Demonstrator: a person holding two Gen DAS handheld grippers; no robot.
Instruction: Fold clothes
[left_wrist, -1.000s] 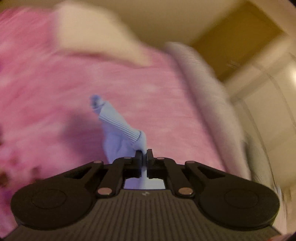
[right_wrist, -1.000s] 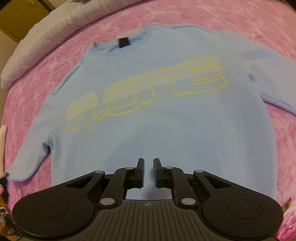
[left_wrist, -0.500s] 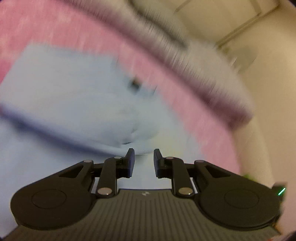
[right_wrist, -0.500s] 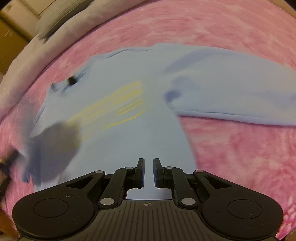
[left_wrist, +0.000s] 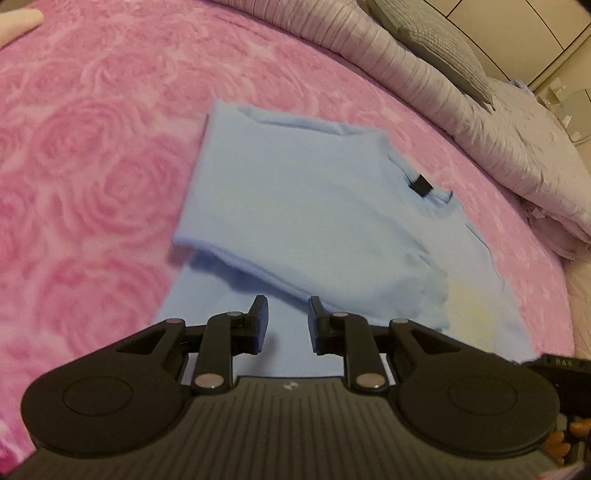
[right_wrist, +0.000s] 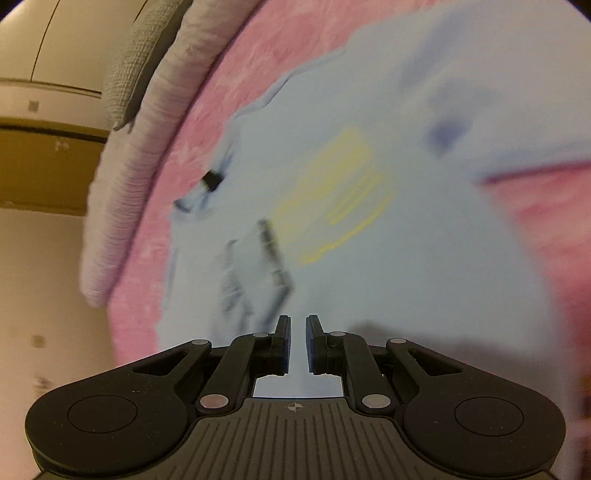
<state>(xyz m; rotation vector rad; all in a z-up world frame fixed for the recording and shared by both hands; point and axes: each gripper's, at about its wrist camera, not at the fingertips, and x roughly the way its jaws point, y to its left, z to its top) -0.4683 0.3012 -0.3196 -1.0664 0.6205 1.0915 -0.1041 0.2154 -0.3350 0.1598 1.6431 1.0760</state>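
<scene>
A light blue sweatshirt (left_wrist: 303, 206) lies on the pink rose-patterned bedspread (left_wrist: 85, 155), its black neck tag (left_wrist: 419, 184) toward the right. One side and sleeve lie folded over the chest, covering most of the yellow print (left_wrist: 465, 306). My left gripper (left_wrist: 287, 306) hovers over the lower body of the sweatshirt. Its jaws are opening, with nothing between them. The right wrist view is blurred: it shows the sweatshirt (right_wrist: 424, 240), its yellow print (right_wrist: 332, 195) and the tag (right_wrist: 212, 181). My right gripper (right_wrist: 298, 321) is shut to a narrow slit above the fabric, holding nothing.
A rolled pale lilac quilt (left_wrist: 480, 122) and a grey pillow (left_wrist: 436, 40) line the far edge of the bed. In the right wrist view the quilt (right_wrist: 147, 147) runs down the left, with wall and wardrobe beyond. A blurred dark shape (right_wrist: 275, 258) crosses the sweatshirt there.
My left gripper let go of the ribbed cuff it held and opened; the sleeve now lies folded across the chest. Both views swung and rolled; the right gripper stayed shut.
</scene>
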